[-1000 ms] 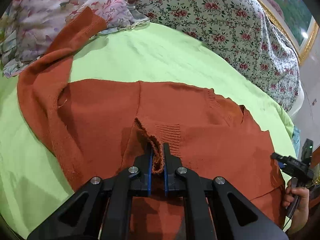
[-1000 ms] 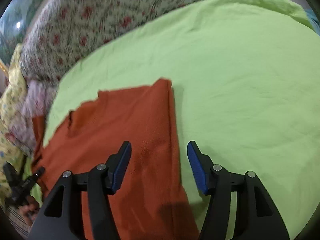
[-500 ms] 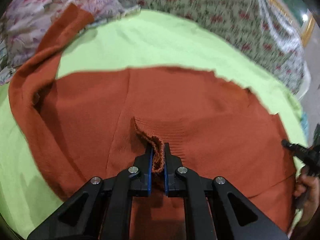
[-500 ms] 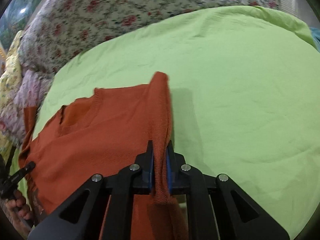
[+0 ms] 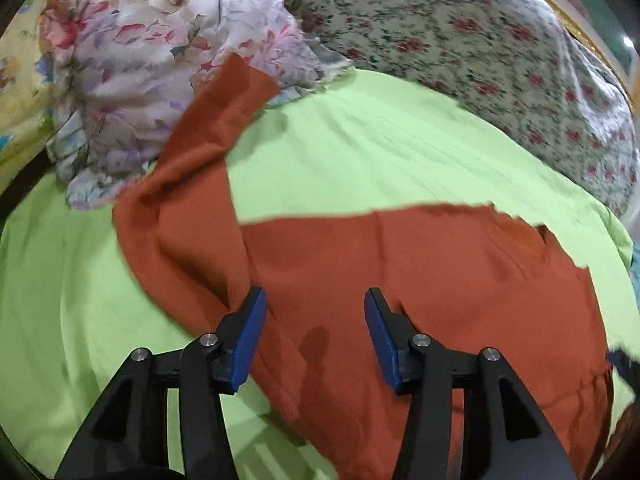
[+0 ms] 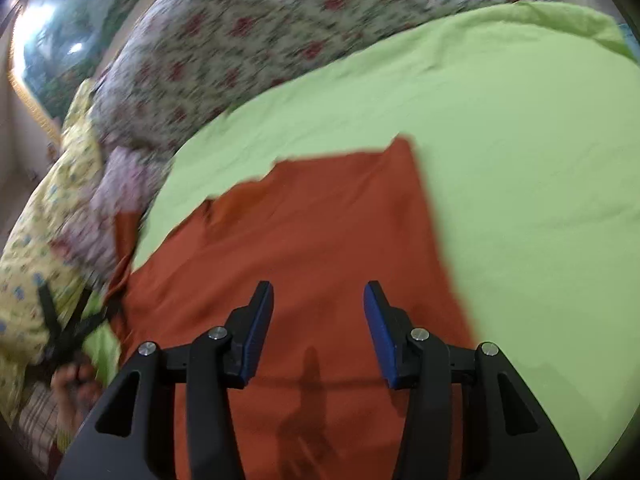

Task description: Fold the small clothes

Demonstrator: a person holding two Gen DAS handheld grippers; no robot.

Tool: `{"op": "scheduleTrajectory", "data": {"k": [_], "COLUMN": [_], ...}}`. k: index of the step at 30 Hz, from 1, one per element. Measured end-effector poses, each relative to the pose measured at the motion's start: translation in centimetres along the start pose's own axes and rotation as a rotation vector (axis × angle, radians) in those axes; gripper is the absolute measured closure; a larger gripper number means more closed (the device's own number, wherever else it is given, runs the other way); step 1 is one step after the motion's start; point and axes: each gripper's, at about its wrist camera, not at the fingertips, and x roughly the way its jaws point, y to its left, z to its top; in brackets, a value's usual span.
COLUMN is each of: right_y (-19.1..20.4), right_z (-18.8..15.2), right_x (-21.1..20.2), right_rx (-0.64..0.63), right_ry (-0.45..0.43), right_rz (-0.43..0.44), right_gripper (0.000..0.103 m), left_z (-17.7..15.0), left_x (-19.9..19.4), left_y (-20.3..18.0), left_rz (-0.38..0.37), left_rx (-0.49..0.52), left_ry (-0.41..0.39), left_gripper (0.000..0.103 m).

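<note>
Green sheet (image 5: pixel 360 152), rust sweater (image 5: pixel 420 276) flat, both tongs (image 5: pixel 314 332) (image 6: pixel 318 328) agape

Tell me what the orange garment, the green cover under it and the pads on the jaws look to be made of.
Orange garment: seemingly a soft knit, matte, draping in thick folds; blur hides the stitches. Green cover: looks like thin woven sheet fabric, matte, with fine creases. Pads: blue, smooth, probably rubber or plastic, set on black, likely plastic, arms. Both jaws stand open.
</note>
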Motion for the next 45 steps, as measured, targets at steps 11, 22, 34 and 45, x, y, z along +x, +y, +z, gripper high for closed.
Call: {"op": "scheduleTrajectory", "data": {"k": [11,22,34,45], "right_y": [3.4,3.7,3.9,1.2], "right_z": [-4.8,-5.2,-5.2,-5.4], "right_x": [1.8,2.1,-0.4,-2.7], "right_rx": [0.008,0.018,0.029,0.103], "right_ry": [0.122,0.122,0.055,0.003], "right_rz": [0.099,0.127,0.160,0.132], "right_gripper": [0.055,0.055,0.055,0.055], "left_z": [7.0,8.1,3.1,-7.3], "left_x": [8.8,7.8,-6.9,-4.3], "left_y": [3.4,5.2,-7.3,-22.0], "left_rz": [0.324,0.226,-0.285,-0.510], "left_rx": [0.049,0.063,0.211,0.421], "left_ry": [0.125,0.116,-0.147,-0.017], "left_gripper": [0.031,0.100,0.101,0.100]}}
